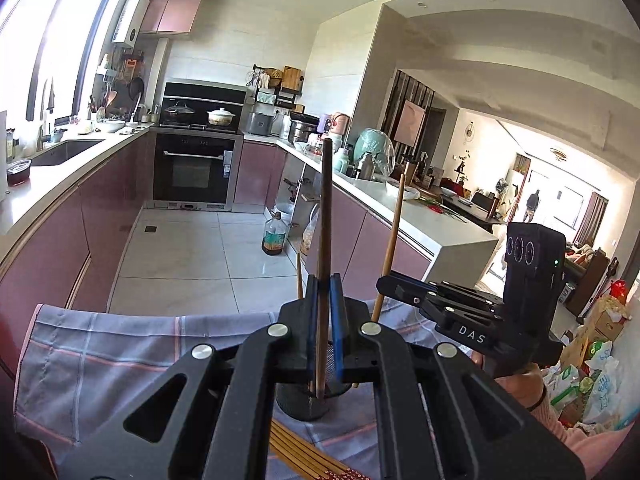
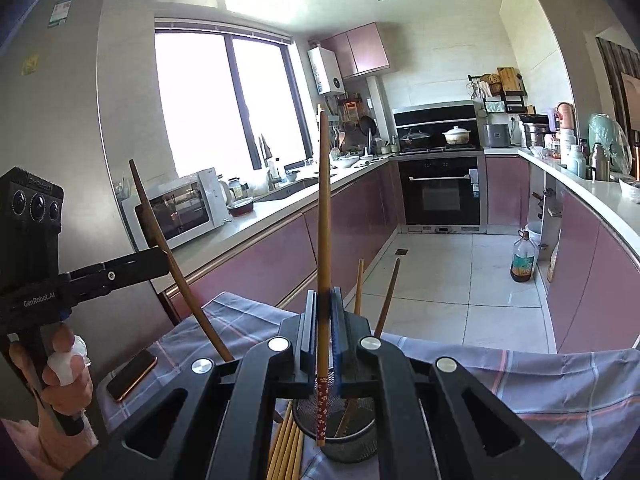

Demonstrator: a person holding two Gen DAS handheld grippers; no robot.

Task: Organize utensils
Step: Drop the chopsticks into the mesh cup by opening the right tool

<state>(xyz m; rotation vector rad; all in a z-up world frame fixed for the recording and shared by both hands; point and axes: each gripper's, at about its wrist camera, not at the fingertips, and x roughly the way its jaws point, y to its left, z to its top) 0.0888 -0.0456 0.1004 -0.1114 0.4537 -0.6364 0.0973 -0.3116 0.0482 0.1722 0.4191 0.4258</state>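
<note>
1. Left fingers (image 1: 325, 300) are pinched on a dark chopstick (image 1: 326, 216), held upright over the mesh holder (image 1: 304, 400).
2. Right fingers (image 2: 325, 312) are pinched on a lighter chopstick (image 2: 323, 240), its patterned tip inside the holder.
3. Each stick is best lowered straight, then released.
4. Loose chopsticks (image 2: 286, 444) lie beside the holder on the clothed desk (image 1: 120, 344).
5. A phone (image 2: 132, 374) is shown only in the right view.

Loose chopsticks (image 1: 304, 456) cut off by the bottom edge, mesh holder (image 2: 352, 432) half hidden behind tongs

Left tongs (image 1: 325, 280) clamp an upright dark chopstick (image 1: 326, 208) above the holder (image 1: 304, 402).
</note>
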